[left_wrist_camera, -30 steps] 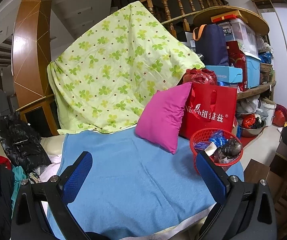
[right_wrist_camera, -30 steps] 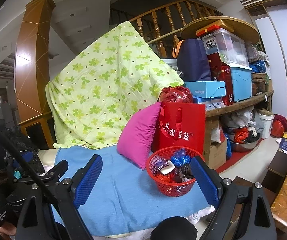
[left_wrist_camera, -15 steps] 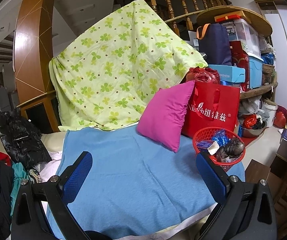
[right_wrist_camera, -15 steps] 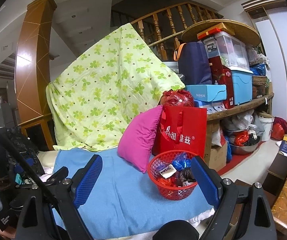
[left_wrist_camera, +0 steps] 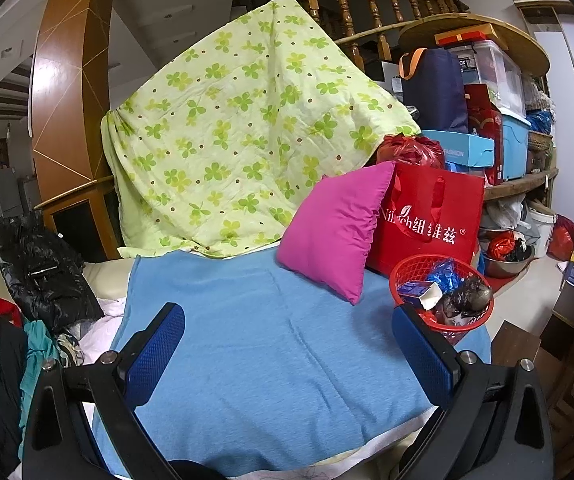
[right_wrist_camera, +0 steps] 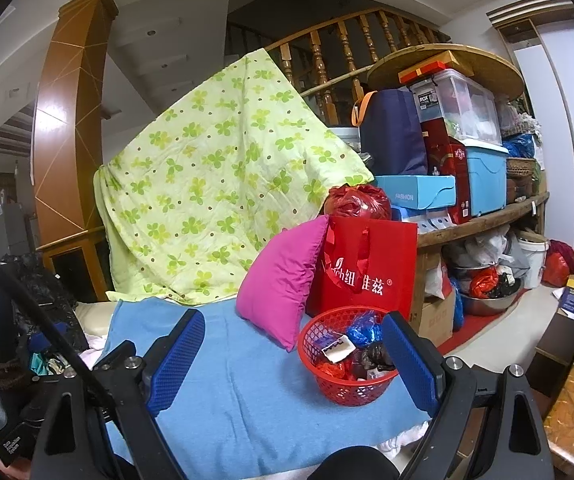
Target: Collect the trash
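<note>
A red mesh basket sits on the blue blanket at its right end. It holds several bits of trash: a white carton, a blue wrapper, a dark crumpled bag. My left gripper hovers open over the blanket with nothing between its blue pads; the basket lies just beyond its right finger. My right gripper is open too and holds nothing, and the basket shows beside its right finger. The left gripper's black body appears at the lower left of the right wrist view.
A pink pillow leans on a red paper bag behind the basket. A green clover quilt drapes over the stair rail. Dark clothes pile at the left. Boxes crowd the shelf at right.
Both views have dipped slightly, so the scene sits a little higher in frame. Both grippers stay open and the basket has not moved.
</note>
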The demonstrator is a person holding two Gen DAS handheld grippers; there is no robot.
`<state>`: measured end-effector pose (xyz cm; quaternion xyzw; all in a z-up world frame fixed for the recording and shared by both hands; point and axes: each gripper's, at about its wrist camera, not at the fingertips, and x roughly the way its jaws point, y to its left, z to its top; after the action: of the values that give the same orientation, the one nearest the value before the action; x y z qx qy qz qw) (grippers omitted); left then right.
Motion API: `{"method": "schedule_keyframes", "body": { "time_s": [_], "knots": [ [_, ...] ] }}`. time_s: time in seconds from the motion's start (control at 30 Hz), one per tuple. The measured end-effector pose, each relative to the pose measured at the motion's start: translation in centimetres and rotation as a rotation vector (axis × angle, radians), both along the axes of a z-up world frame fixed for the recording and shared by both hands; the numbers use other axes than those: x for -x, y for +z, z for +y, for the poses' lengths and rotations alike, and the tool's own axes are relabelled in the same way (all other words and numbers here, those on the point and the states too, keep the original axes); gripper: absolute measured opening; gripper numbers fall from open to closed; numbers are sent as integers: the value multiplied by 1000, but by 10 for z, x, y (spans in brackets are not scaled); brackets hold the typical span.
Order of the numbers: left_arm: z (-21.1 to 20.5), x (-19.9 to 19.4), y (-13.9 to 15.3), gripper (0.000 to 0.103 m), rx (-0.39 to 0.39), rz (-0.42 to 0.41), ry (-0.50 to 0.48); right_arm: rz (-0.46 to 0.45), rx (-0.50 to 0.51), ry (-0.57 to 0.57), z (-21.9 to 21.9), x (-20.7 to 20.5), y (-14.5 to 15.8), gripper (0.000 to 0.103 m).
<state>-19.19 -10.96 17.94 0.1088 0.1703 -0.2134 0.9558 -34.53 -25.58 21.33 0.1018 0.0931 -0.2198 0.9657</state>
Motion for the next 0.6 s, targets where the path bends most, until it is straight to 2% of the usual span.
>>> {"method": "schedule_keyframes", "body": {
  "time_s": [0.6],
  "knots": [
    [-3,-6,-9,103,-10,15,-1,16,-8,0,-6,-13,-10,92]
  ]
}}
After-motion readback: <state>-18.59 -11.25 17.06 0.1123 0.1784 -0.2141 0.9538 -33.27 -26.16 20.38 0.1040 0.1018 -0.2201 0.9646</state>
